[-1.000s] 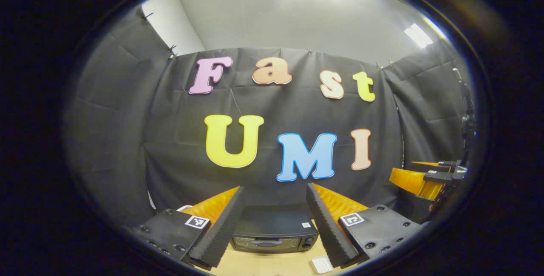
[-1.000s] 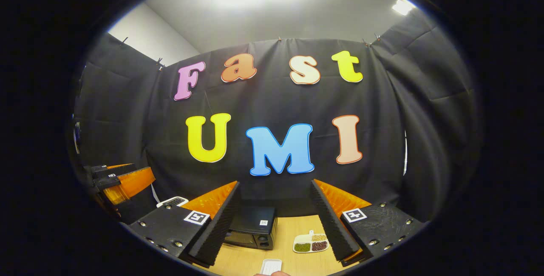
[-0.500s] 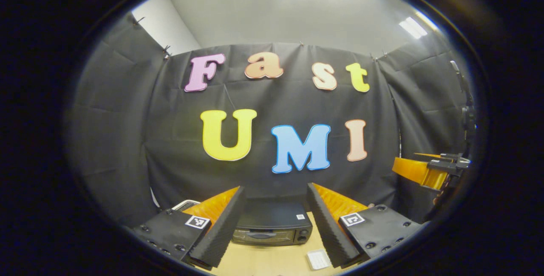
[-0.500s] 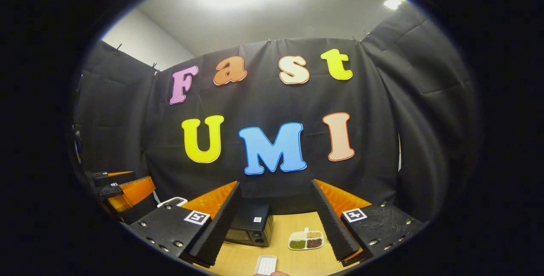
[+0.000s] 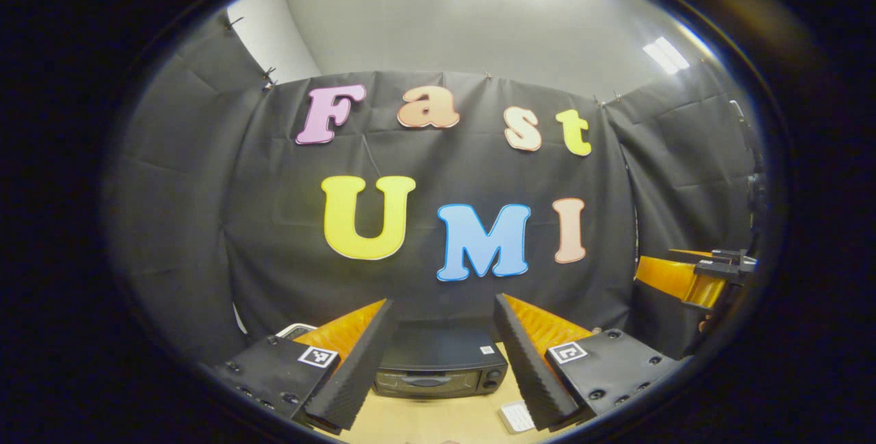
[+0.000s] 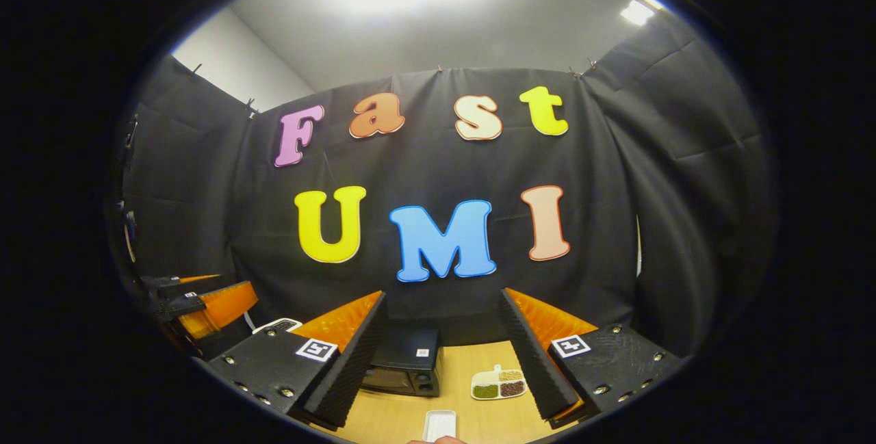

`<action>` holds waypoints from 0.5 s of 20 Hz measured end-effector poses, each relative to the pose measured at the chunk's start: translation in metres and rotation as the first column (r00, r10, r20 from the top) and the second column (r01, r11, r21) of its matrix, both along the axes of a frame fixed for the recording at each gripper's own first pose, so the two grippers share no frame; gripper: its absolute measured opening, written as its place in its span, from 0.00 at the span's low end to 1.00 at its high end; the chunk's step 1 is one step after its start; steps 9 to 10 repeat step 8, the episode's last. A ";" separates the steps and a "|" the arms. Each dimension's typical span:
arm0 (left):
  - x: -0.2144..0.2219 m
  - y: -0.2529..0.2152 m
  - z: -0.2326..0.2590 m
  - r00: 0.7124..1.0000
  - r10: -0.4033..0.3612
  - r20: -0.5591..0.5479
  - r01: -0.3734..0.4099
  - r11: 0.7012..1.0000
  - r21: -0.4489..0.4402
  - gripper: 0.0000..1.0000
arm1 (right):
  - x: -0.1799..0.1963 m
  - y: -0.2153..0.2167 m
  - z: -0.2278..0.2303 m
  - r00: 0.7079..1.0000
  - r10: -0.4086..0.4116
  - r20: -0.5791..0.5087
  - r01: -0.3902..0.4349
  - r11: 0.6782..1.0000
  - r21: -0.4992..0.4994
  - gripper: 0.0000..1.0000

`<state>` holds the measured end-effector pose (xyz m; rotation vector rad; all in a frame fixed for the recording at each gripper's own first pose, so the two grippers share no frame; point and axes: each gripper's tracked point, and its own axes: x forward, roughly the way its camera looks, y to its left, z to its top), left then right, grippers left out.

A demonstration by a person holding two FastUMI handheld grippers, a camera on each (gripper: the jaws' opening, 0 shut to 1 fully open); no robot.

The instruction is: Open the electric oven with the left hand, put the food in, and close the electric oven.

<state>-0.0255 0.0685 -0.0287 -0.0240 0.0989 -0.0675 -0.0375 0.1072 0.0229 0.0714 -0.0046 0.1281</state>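
The black electric oven (image 5: 441,362) stands on the wooden table against the booth's wall, its door shut and the handle facing me. My left gripper (image 5: 443,302) hovers open well in front of it and above, holding nothing. In the right gripper view the oven (image 6: 408,364) sits left of centre, and a white divided plate of green, brown and yellowish food (image 6: 499,385) lies to its right. My right gripper (image 6: 443,293) is open, empty and away from the plate. Each gripper appears at the edge of the other's view, the right gripper (image 5: 691,278) and the left gripper (image 6: 202,299).
A small white tray (image 6: 440,425) lies near the table's front edge; it also appears as a white tray (image 5: 517,416) by my left gripper's right finger. A white object (image 6: 277,325) lies left of the oven. A bit of a hand (image 6: 438,440) shows at the bottom.
Both views have drifted slightly: the oven sits a little higher in the left gripper view, and the plate and tray have shifted a little. Both grippers stay open.
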 end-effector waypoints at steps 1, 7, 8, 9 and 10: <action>0.000 -0.002 -0.001 1.000 -0.016 0.007 0.016 1.000 -0.013 0.96 | -0.001 0.001 -0.005 1.000 0.005 -0.012 -0.004 1.000 0.015 0.98; 0.004 -0.024 -0.014 0.998 -0.070 0.004 0.070 0.996 -0.047 1.00 | -0.013 -0.043 -0.011 0.995 -0.101 -0.008 0.101 0.995 0.015 0.98; 0.003 -0.032 -0.015 0.998 -0.070 0.004 0.070 0.996 -0.051 1.00 | -0.011 -0.055 -0.012 0.993 -0.116 -0.008 0.116 0.993 0.011 0.98; 0.003 -0.032 -0.015 0.998 -0.070 0.004 0.070 0.996 -0.051 1.00 | -0.011 -0.055 -0.012 0.993 -0.116 -0.008 0.116 0.993 0.011 0.98; 0.003 -0.032 -0.015 0.998 -0.070 0.004 0.070 0.996 -0.051 1.00 | -0.011 -0.055 -0.012 0.993 -0.116 -0.008 0.116 0.993 0.011 0.98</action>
